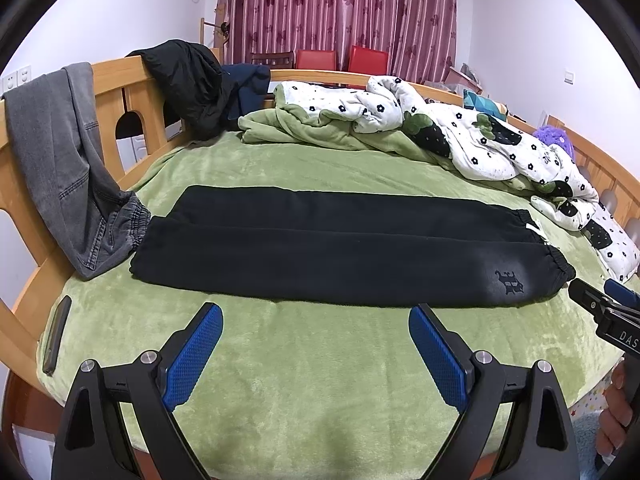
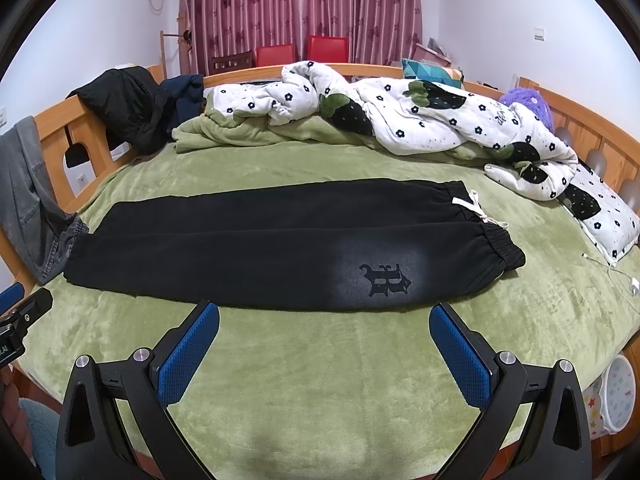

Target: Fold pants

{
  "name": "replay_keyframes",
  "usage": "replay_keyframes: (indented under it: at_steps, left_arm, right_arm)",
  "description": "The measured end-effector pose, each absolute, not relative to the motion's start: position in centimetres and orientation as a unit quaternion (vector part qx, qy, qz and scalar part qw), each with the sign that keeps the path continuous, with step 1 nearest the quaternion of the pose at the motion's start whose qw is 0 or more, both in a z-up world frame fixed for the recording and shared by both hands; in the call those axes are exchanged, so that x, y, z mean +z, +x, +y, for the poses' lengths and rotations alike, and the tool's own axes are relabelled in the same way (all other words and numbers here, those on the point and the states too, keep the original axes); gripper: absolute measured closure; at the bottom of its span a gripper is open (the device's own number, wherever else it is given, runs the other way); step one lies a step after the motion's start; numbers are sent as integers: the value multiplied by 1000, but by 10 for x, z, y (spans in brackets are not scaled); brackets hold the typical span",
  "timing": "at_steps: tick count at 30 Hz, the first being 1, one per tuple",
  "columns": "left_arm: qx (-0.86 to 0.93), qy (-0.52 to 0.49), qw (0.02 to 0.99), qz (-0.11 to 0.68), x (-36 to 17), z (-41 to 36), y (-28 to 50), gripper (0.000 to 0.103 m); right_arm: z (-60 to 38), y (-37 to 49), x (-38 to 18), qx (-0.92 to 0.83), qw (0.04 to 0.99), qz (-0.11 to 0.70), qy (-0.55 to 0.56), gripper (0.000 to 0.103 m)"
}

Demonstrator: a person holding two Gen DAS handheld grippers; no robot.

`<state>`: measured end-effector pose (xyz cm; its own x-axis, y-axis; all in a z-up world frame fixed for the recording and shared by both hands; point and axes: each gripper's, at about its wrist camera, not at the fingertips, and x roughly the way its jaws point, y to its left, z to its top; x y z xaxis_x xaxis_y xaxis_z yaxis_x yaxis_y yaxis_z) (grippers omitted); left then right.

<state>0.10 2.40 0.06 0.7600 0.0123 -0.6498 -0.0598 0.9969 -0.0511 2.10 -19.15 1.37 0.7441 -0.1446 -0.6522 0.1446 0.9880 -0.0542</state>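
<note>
Black pants point(image 1: 336, 252) point(image 2: 280, 240) lie flat across the green bed cover, folded lengthwise with one leg on the other. The elastic waistband with a white drawstring point(image 2: 478, 210) is at the right, the leg ends at the left. A dark logo point(image 2: 386, 280) sits on a faded patch near the waist. My left gripper point(image 1: 316, 322) hovers open just in front of the near edge, around the middle of the pants. My right gripper point(image 2: 324, 320) hangs open in front of the near edge, near the logo. Neither holds anything.
Grey jeans point(image 1: 60, 160) hang over the wooden bed rail point(image 1: 108, 108) at the left, touching the leg ends. A black jacket point(image 1: 188, 84) drapes the rail further back. A rumpled floral quilt point(image 2: 420, 120) fills the far right. A white cable point(image 2: 612, 272) lies at the right.
</note>
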Motion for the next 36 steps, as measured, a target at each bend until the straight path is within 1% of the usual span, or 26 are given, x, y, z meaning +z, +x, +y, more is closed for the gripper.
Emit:
replay_keyframes:
  at_steps: [21, 29, 32, 36]
  left_arm:
    - [16, -37, 938, 344, 3, 26, -1, 9]
    - [13, -34, 936, 351, -2, 14, 7, 9]
    - [0, -47, 935, 351, -4, 13, 13, 9]
    - [-14, -92, 934, 344, -5, 21, 24, 9]
  right_arm:
    - [-187, 21, 12, -73, 934, 350, -4, 0]
    - [-187, 24, 12, -62, 934, 352, 3, 0]
    - [-189, 26, 13, -56, 937, 345, 15, 0]
    - [-202, 33, 17, -46, 942, 327, 64, 0]
